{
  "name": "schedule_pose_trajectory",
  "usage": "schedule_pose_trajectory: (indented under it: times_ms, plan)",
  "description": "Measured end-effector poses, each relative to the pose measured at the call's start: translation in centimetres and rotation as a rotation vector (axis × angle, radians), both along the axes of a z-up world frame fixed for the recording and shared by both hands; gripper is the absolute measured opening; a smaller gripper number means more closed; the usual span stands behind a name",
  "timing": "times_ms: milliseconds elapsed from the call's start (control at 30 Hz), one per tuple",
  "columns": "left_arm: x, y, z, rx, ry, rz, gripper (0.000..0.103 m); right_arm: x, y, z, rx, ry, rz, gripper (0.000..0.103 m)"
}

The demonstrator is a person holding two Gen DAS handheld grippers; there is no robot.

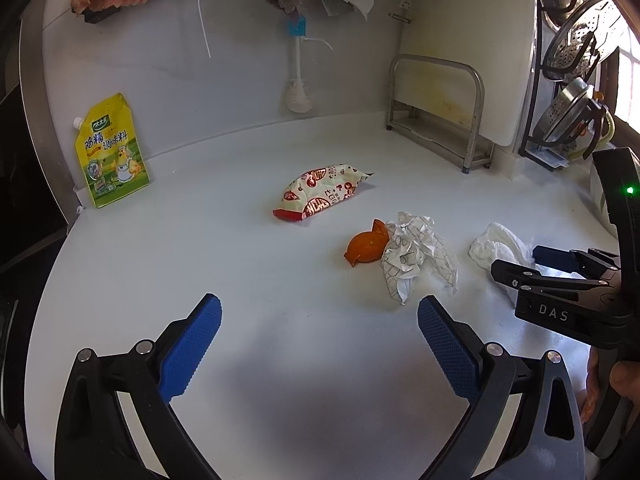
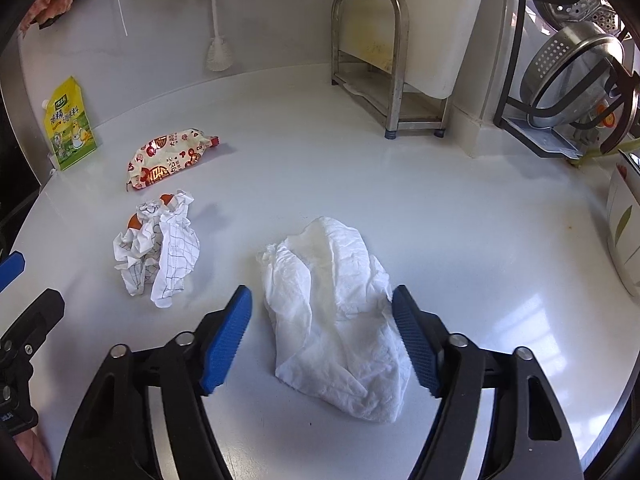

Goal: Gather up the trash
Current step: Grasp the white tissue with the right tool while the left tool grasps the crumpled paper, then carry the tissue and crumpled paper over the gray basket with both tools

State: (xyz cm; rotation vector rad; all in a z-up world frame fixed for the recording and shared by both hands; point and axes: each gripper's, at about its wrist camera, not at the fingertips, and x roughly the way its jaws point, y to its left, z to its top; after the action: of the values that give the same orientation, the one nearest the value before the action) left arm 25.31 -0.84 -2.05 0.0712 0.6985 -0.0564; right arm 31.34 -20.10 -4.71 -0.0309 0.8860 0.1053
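A: The right hand-held gripper is spread wide, its blue pads on either side of the crumpled white tissue at the near middle of the white desk. What worries you?

B: The tissue is soft and loose. If the pads close too high they likely catch one fold, and the rest trails or slips out. Pressing low could scrape the pads on the desk instead.

A: And the left hand-held gripper?

B: Also spread, holding nothing, over bare desk. The checked crumpled paper lies at its one o'clock, touching the orange peel. A careless grab there may take one and knock the other away.

A: The red-and-cream snack wrapper?

B: At twelve o'clock, apart from the rest. The yellow seasoning pouch at ten o'clock looks full, so sweeping it up would be a mistake.
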Motion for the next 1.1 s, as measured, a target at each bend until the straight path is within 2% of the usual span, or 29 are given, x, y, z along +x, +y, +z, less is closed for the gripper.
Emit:
schedule_pose_trajectory:
  times_ms: [133,167,200,533,833,867,900,933,1000,1067,1100]
  plan:
    - [0.8,-1.5,-0.3,-0.003,0.024,-0.015,0.097,-0.2,0.2,-0.2,-0.002,0.006,0.026,0.03]
    - [1.0,-1.9,-0.3,-0.008,0.031,-0.022,0.097,-0.3,-0.1,0.0,0.018,0.006,0.028,0.02]
    - [1.2,-2.4,-0.4,-0.01,0.039,-0.027,0.097,-0.4,-0.5,0.2,0.041,0.004,0.023,0.015]
    - [3.4,-5.9,-0.7,-0.024,0.066,0.012,0.097,-0.9,-6.7,1.9,0.146,-0.07,-0.113,0.014]
    - [5.6,-7.5,-1.6,0.002,0.113,0.083,0.095,-1.0,-9.3,2.0,0.27,-0.075,-0.147,0.014]
    - [5.8,-7.6,-1.5,0.01,0.113,0.088,0.092,-1.0,-9.3,2.1,0.277,-0.078,-0.143,0.014]
    - [5.9,-7.7,-1.5,0.008,0.115,0.086,0.082,-1.0,-9.2,2.2,0.284,-0.079,-0.136,0.014]
    - [6.1,-7.7,-1.6,0.007,0.122,0.087,0.076,-1.1,-9.2,2.3,0.289,-0.084,-0.13,0.014]
    - [6.4,-7.6,-2.0,0.002,0.147,0.088,0.053,-1.2,-8.9,2.5,0.288,-0.093,-0.121,0.014]
    - [6.4,-7.4,-2.1,-0.014,0.153,0.079,0.038,-1.2,-8.6,2.5,0.288,-0.098,-0.114,0.014]
    - [6.3,-7.3,-2.0,-0.021,0.145,0.076,0.034,-1.2,-8.5,2.5,0.285,-0.098,-0.112,0.014]
